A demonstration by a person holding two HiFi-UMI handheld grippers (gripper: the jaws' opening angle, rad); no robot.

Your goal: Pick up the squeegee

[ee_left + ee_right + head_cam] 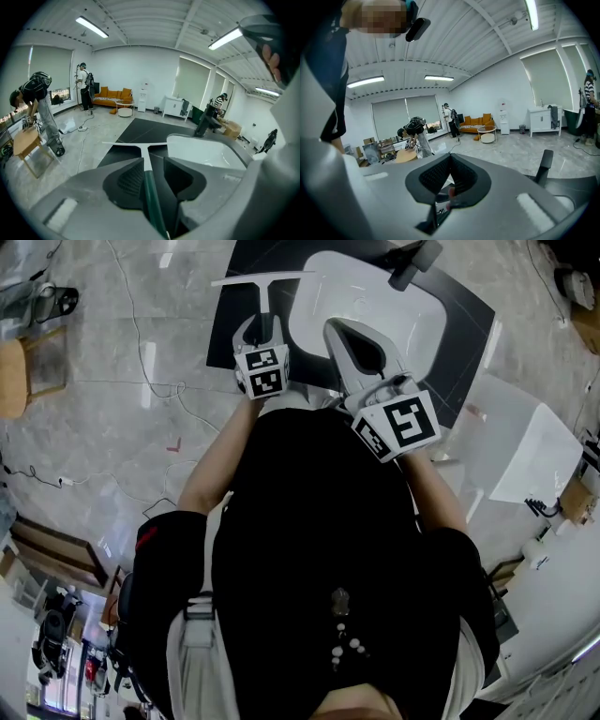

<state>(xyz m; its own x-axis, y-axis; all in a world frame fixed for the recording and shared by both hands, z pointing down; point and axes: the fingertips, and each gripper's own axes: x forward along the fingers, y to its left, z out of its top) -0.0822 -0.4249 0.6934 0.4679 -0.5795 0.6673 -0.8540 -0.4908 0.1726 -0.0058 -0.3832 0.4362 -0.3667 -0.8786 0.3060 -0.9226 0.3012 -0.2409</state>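
We find the left gripper (153,158) with its jaws spread wide, one on each side of the green handle of the squeegee (146,152), with a clear gap on the right side. The squeegee lies on the black mat (225,329), blade at the far end, just left of the white basin (427,320). The right gripper (450,155), jaws closed together on nothing, hangs over the basin's near part.

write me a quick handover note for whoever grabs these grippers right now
Left gripper: open, jaws either side of the squeegee handle, not clamped.
Right gripper: shut, empty, near the white basin.
Squeegee: lying on the black mat beside the basin, blade away from the person.
Done: left gripper lined up on the handle.
Left: close on the handle, lift.
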